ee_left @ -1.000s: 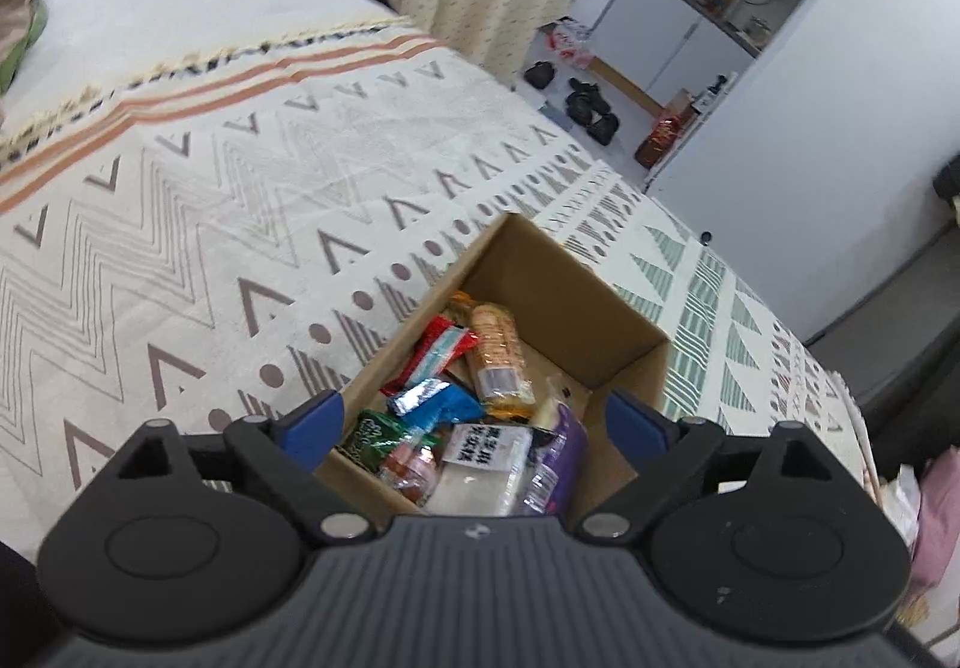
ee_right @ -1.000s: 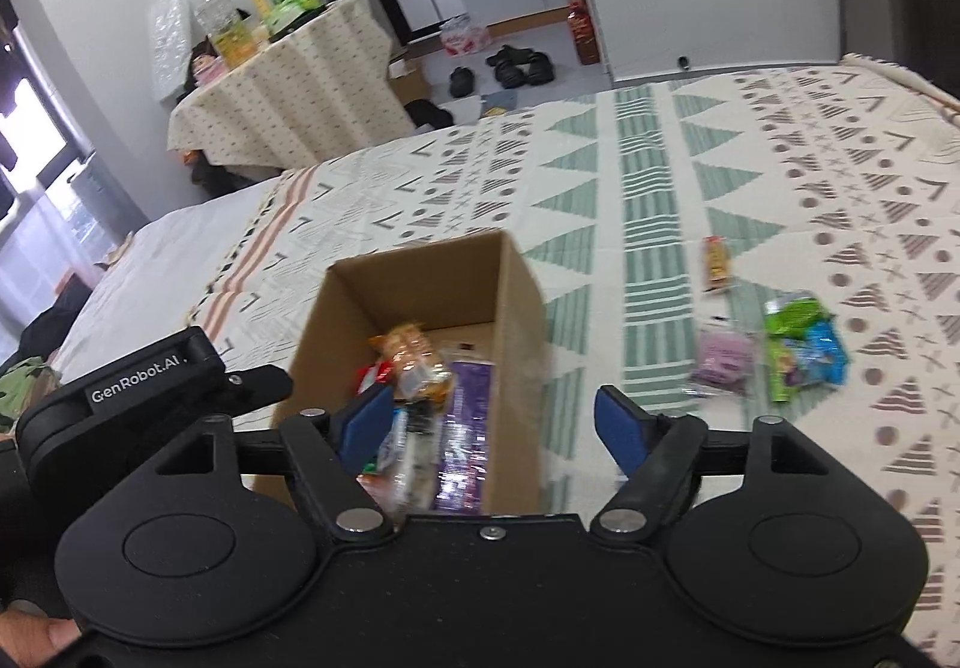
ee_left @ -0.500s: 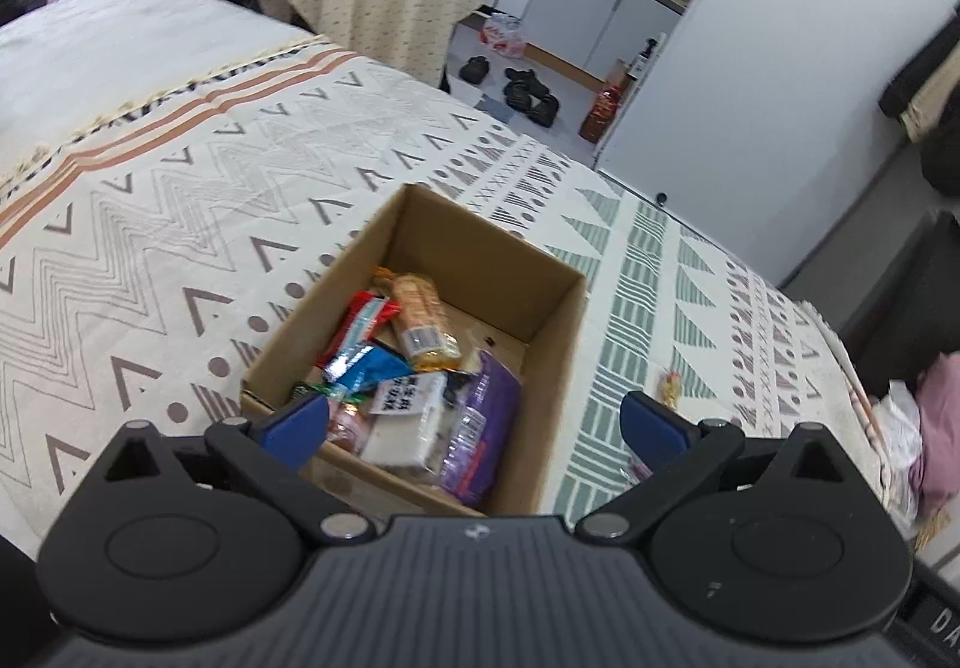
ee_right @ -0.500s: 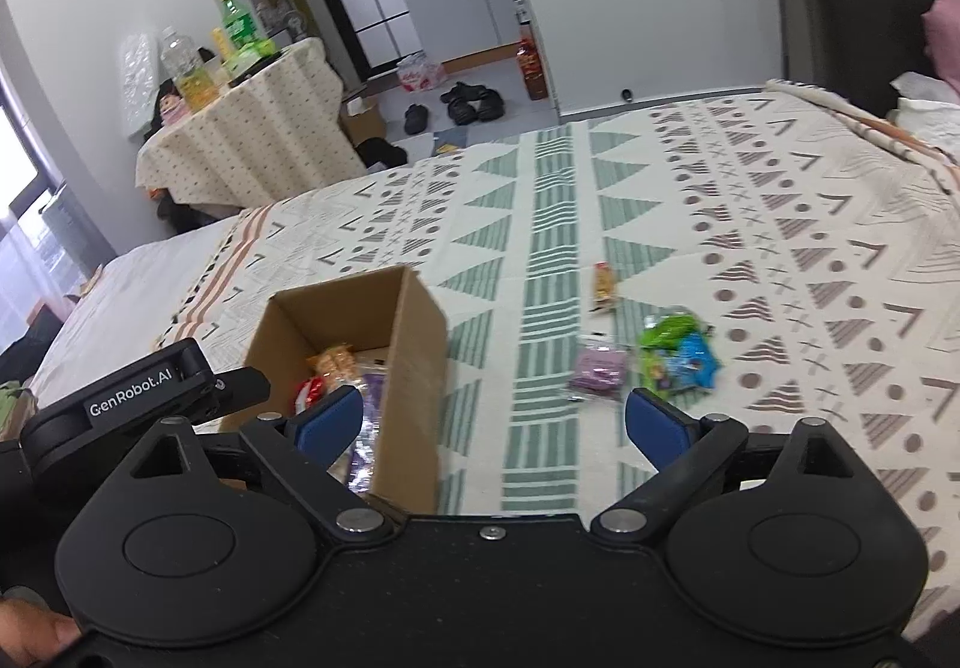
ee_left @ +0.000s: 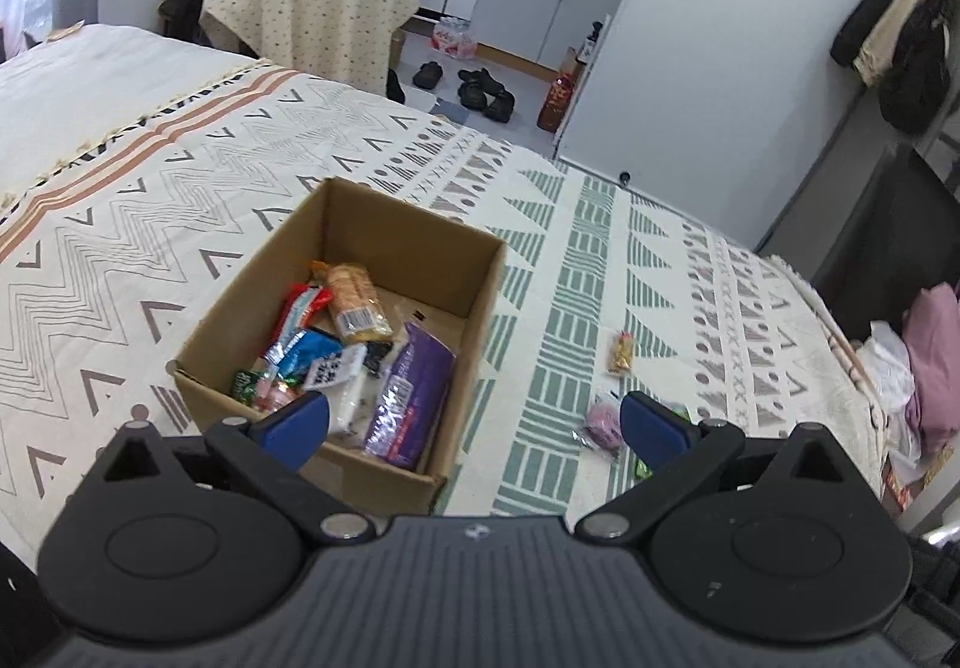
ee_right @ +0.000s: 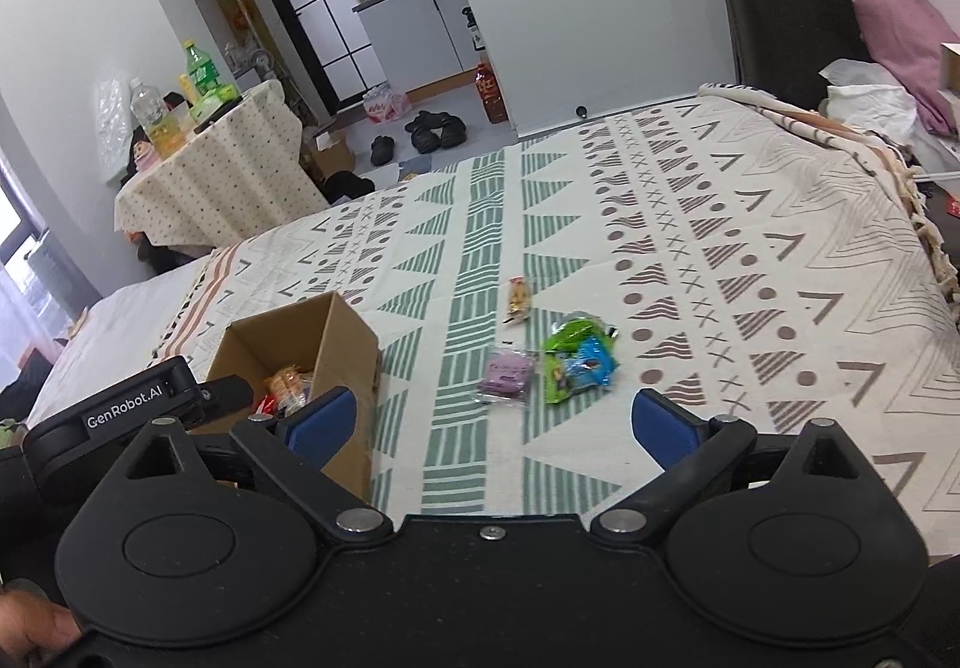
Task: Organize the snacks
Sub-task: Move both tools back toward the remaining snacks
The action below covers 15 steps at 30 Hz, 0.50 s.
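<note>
An open cardboard box (ee_left: 414, 242) sits on the patterned bedspread (ee_left: 180, 224). It holds several snacks, among them a purple packet (ee_left: 414, 392) and an orange biscuit pack (ee_left: 357, 308). My left gripper (ee_left: 474, 422) hovers open over the box's near right corner, nothing between its fingers. To the right of the box (ee_right: 351, 362) lie loose snacks: a small yellow one (ee_right: 519, 299), a pink-purple packet (ee_right: 509, 374), and green (ee_right: 567, 344) and blue (ee_right: 591, 365) packets. My right gripper (ee_right: 492, 425) hangs in front of them, its jaws opening and empty.
The left gripper's housing (ee_right: 126, 407) shows beside the box in the right wrist view. Beyond the bed stand a cloth-covered table with bottles (ee_right: 222, 170), shoes on the floor (ee_right: 429, 128) and a red bottle (ee_right: 491, 95). Pink clothing (ee_right: 906, 38) lies at the bed's right end.
Both grippers have moved right, so the box has slid leftward in both views. The right jaws have spread wider. The loose snacks have come into the left wrist view.
</note>
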### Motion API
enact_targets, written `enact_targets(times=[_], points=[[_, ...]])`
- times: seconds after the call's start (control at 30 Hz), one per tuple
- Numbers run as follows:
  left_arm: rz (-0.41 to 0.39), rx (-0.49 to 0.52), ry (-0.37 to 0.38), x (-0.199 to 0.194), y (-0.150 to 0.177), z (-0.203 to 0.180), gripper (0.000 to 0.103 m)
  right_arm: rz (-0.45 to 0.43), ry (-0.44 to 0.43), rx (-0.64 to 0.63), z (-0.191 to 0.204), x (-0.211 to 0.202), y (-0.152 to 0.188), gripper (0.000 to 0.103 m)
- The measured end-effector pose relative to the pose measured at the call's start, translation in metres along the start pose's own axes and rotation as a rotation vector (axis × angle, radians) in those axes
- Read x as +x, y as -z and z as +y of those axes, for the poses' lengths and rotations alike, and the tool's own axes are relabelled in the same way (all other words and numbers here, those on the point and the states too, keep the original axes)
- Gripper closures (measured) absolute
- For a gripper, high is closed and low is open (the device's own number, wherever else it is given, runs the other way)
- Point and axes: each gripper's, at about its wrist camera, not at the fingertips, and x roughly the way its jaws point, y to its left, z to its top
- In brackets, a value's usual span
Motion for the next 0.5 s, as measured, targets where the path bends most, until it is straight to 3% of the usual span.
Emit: enact_targets(times=[0.5], points=[[0.025,0.139,0.012,0.010,0.010,-0.047,0.000,-0.007,-0.010,0.062,-0.055,-0.005,0.004,0.000]])
